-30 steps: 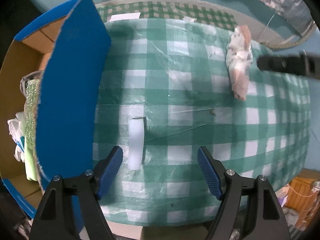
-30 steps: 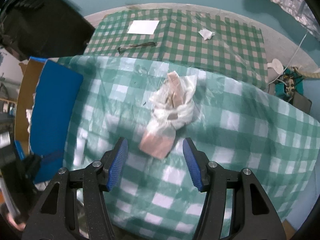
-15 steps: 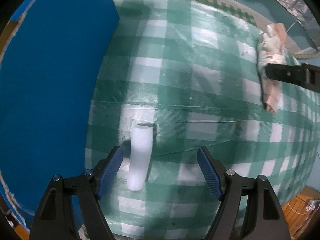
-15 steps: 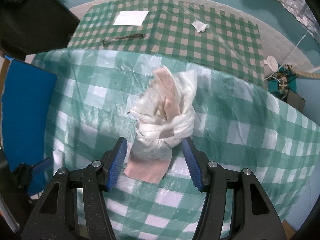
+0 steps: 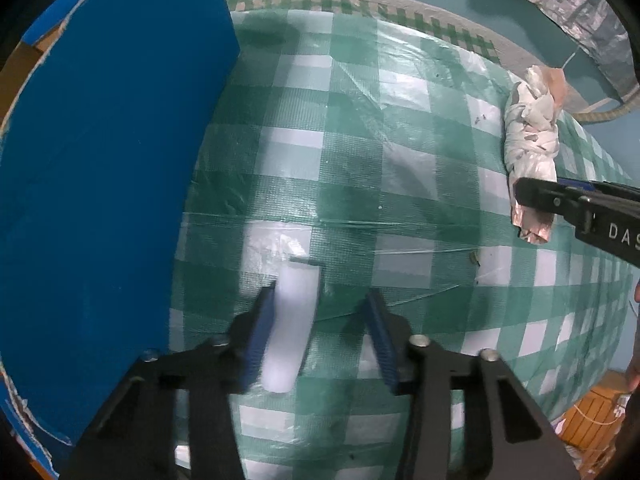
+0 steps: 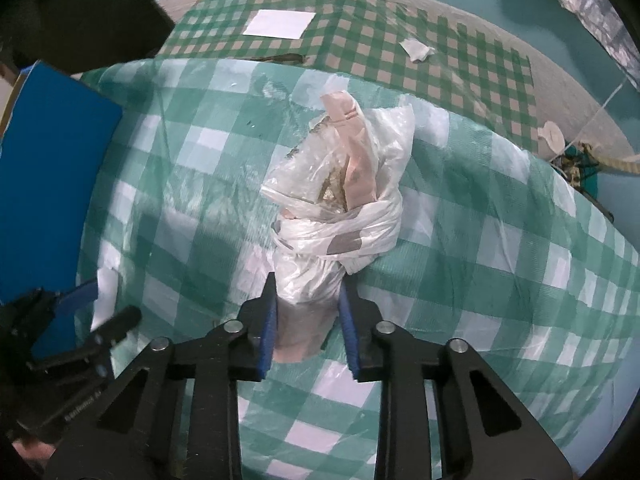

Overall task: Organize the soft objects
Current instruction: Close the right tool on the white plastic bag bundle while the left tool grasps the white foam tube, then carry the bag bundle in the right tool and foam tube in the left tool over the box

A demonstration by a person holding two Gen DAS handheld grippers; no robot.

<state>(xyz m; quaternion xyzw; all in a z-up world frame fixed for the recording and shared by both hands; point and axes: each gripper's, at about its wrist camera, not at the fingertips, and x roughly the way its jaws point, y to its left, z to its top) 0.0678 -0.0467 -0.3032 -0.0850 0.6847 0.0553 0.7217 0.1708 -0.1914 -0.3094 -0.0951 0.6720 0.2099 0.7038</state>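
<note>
A white foam roll point(image 5: 294, 324) lies on the green checked cloth point(image 5: 360, 160). My left gripper point(image 5: 322, 336) straddles it; the left pad touches the roll, the right pad stands apart, so the jaws are partly closed, not gripping. A knotted white plastic bag bundle with pink wrapping point(image 6: 340, 216) lies on the cloth and also shows in the left wrist view point(image 5: 532, 136). My right gripper point(image 6: 308, 320) has both pads pressed against the bundle's lower end. The right gripper also shows in the left wrist view point(image 5: 560, 200).
A cardboard box with a blue flap point(image 5: 100, 180) stands at the left edge of the cloth, also seen in the right wrist view point(image 6: 48, 160). A second checked cloth point(image 6: 400, 40) with a white paper point(image 6: 280, 24) lies behind.
My left gripper moved forward around the foam roll and its jaws narrowed. My right gripper advanced onto the bundle and closed on its lower end.
</note>
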